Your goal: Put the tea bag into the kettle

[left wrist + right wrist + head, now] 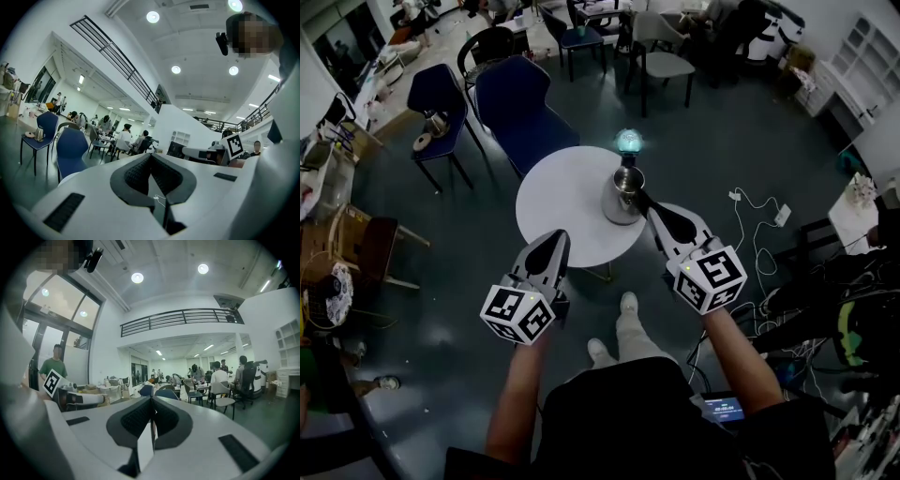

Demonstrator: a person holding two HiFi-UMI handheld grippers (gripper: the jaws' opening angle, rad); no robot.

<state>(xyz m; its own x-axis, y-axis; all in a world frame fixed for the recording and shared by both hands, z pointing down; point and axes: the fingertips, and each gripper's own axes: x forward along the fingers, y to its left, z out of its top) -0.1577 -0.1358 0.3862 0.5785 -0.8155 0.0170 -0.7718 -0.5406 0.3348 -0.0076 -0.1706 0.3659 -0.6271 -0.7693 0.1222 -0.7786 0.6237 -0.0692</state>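
Reaching forward, left gripper [560,238] fingers pressed together; right gripper [645,200] fingers together, tip beside kettle [623,195]

Black top [661,412], pale trousers [634,334], white shoes [628,302].
White left gripper [557,238] and right gripper [641,199], black pads [136,174], black-and-white marker cubes [517,313] at the rear.

I find no print I can read. The lit screen [724,408] at five o'clock is too small to tell.

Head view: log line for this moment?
left gripper shut, clear of kettle | right gripper shut, tip by shiny metal kettle on round white table | tea bag unseen
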